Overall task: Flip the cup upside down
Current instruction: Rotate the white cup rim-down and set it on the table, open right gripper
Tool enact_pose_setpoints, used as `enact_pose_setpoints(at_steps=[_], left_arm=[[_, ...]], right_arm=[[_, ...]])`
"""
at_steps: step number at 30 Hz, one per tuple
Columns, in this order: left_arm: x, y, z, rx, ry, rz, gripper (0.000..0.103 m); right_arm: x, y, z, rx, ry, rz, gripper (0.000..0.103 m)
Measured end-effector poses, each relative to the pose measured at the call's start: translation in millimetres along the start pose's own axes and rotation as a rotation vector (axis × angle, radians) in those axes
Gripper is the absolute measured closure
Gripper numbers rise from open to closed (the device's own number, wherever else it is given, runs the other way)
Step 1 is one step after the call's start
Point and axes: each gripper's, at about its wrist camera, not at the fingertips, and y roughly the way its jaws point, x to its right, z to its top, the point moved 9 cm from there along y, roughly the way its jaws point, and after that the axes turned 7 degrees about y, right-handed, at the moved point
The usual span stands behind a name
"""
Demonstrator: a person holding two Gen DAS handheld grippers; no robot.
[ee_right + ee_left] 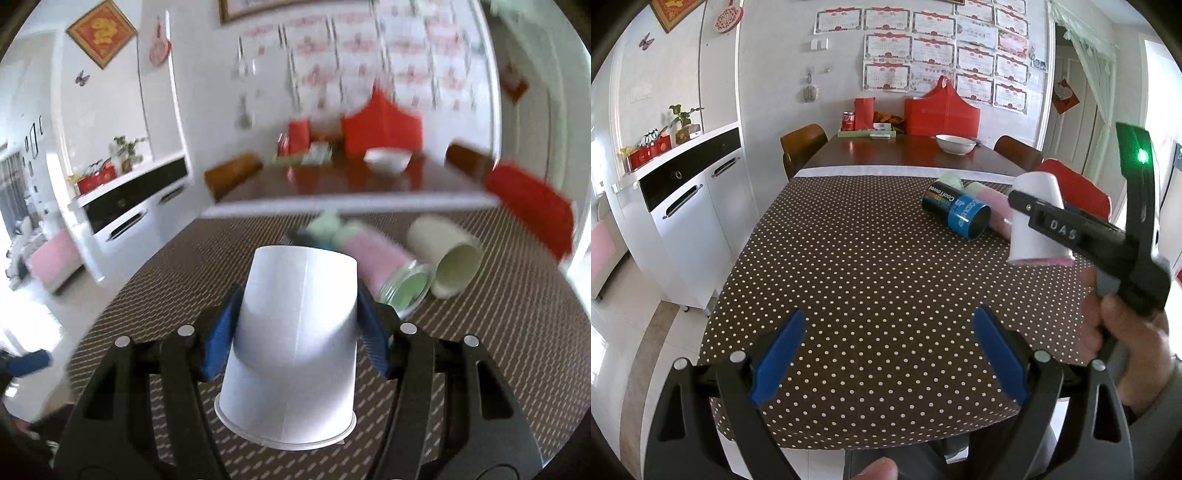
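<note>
A white paper cup point(295, 343) is held upside down, rim downward, between the blue pads point(221, 343) of my right gripper point(299, 332), a little above the dotted brown tablecloth point(498, 332). In the left wrist view the same cup point(1039, 221) hangs at the right, clamped by the black right gripper point(1045, 212). My left gripper point(886, 354) is open and empty over the near part of the tablecloth point(868, 277).
A black and blue can point(956, 212) lies on its side behind the cup, beside pink and green tubes point(380, 266) and a cream cup point(447, 254). A white bowl point(955, 143), red bags and a soda can stand on the far table. White cabinets stand at left.
</note>
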Motion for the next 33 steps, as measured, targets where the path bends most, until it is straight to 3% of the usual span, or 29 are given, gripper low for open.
enact_pose_setpoints(at_steps=[3,7,15,25,27,28,29,33], left_arm=[[0.5,3.6,-0.9,-0.008,0.000,0.000,0.012],[1.1,7.3,-1.4,-0.015,-0.001,-0.002,0.012],[2.6,13.4,-2.0,-0.025,0.000,-0.015,0.012],[14.4,7.7,-1.6,-0.009,0.021,-0.030,0.012],[13.1,5.9,-2.7,-0.007,0.020,-0.030,0.012],[14.3,5.1,-2.8,-0.007,0.021,-0.031,0.012],[14.9,4.4,-2.8,-0.006,0.021,-0.032,0.012],[18.0,-1.5,-0.8,0.002,0.022,-0.036,0.012]], right_arm=[[3.9,12.0,-4.0,0.041,-0.024,-0.050,0.043],[9.1,36.4,-13.2,0.004,-0.021,-0.104,0.043],[9.5,43.0,-34.9,-0.136,-0.017,-0.099,0.044],[7.4,32.7,-38.4,-0.168,-0.030,-0.101,0.046],[7.9,29.1,-37.9,-0.169,-0.023,-0.095,0.033],[8.5,27.9,-36.6,-0.167,-0.022,-0.094,0.019],[9.2,26.6,-36.3,-0.165,-0.022,-0.091,0.013],[15.4,20.8,-34.6,-0.165,0.008,-0.081,0.006]])
